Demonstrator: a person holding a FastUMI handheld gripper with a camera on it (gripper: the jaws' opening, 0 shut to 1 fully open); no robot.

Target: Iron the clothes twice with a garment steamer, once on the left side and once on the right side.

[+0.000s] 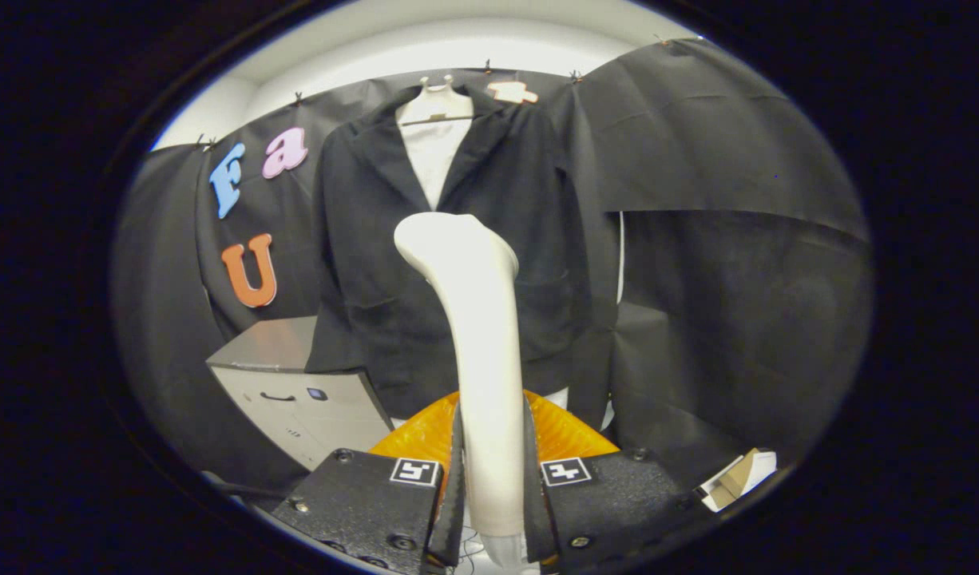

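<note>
Steamer (473,319) held up in front of black jacket (449,255) — no telling yet which side is done.

Jacket hanging on a hanger (435,108) against the booth wall, with a white shirt (432,156) under it, beyond the fingers. Steamer head raised near the middle of the jacket front, maybe close to the cloth, hard to say if touching. Probably early or between passes — left and right sides both look the same, no sign of either being finished. Gripper (492,487) squeezed tight on the steamer handle, one finger pressing each side. Grey box (298,391) down beside the jacket.
</note>
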